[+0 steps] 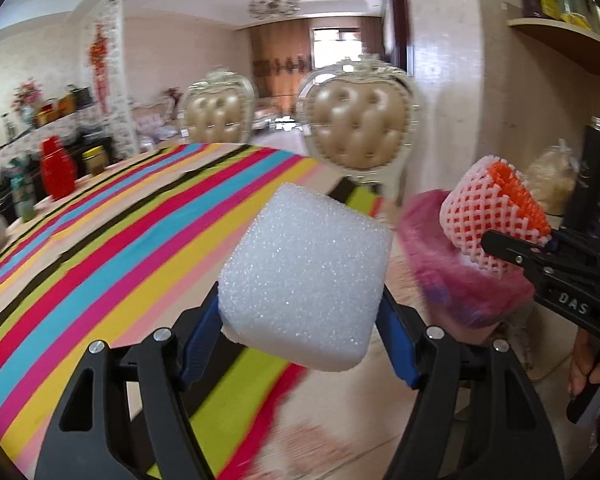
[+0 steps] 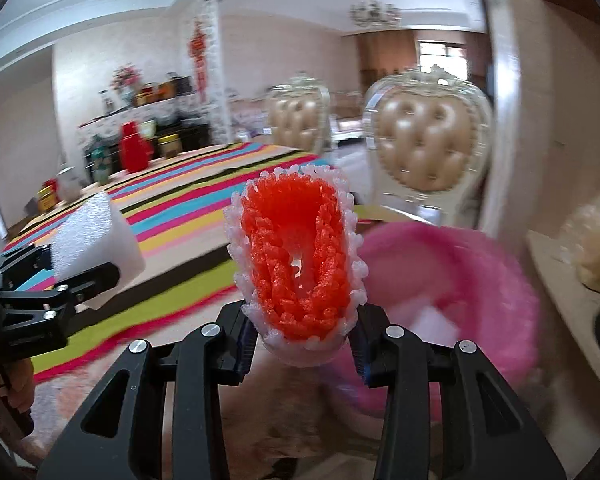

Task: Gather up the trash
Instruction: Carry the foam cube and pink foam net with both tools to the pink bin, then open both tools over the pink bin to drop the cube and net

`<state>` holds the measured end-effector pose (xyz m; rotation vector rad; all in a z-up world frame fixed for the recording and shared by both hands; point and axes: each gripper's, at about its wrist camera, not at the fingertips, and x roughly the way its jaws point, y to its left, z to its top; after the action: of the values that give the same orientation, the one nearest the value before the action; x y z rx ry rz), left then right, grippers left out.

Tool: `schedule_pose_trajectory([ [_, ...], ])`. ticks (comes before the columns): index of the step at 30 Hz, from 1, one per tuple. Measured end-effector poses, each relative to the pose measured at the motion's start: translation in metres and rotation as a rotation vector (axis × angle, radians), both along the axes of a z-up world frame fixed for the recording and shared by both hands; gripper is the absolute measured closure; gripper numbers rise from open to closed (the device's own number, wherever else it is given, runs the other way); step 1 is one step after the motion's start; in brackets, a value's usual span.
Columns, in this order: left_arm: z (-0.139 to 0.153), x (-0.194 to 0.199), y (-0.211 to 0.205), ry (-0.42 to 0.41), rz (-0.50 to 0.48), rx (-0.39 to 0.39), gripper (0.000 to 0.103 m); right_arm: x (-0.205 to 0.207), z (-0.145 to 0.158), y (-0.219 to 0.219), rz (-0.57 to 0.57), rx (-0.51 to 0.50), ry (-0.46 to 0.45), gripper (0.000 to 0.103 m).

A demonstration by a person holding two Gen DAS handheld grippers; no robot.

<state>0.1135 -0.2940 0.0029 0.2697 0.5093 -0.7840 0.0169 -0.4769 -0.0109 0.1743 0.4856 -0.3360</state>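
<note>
White foam block (image 1: 306, 276), coarse-celled, squarish with rounded corners, one near corner torn: sitting pinched between the blue pads of the left gripper (image 1: 300, 320), above the near end of the striped tablecloth (image 1: 100, 248). Foam fruit net (image 2: 298, 258), white mesh sleeve with an orange mesh lining, squeezed into an oval: being clamped at its base by the right gripper (image 2: 302, 344). Pink basket (image 2: 480, 280), blurred, standing just right of and beyond the net, something white lying inside, kind unclear
</note>
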Motion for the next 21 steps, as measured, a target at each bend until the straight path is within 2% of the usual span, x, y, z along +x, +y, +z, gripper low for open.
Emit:
schedule_pose_trajectory([
  [6,0.000,-0.004,-0.058,0.029,-0.125,-0.020,0.033,-0.024,-0.005,-0.052,-0.130,0.020,-0.003,0.064],
  [13,-0.006,-0.006,-0.124,0.064,-0.235,-0.018,0.033,-0.036,-0.012,-0.087,-0.203,0.036,0.006,0.063],
  [21,-0.010,-0.014,-0.164,0.094,-0.312,-0.033,0.033,-0.043,-0.019,-0.111,-0.255,0.056,0.009,0.062],
])
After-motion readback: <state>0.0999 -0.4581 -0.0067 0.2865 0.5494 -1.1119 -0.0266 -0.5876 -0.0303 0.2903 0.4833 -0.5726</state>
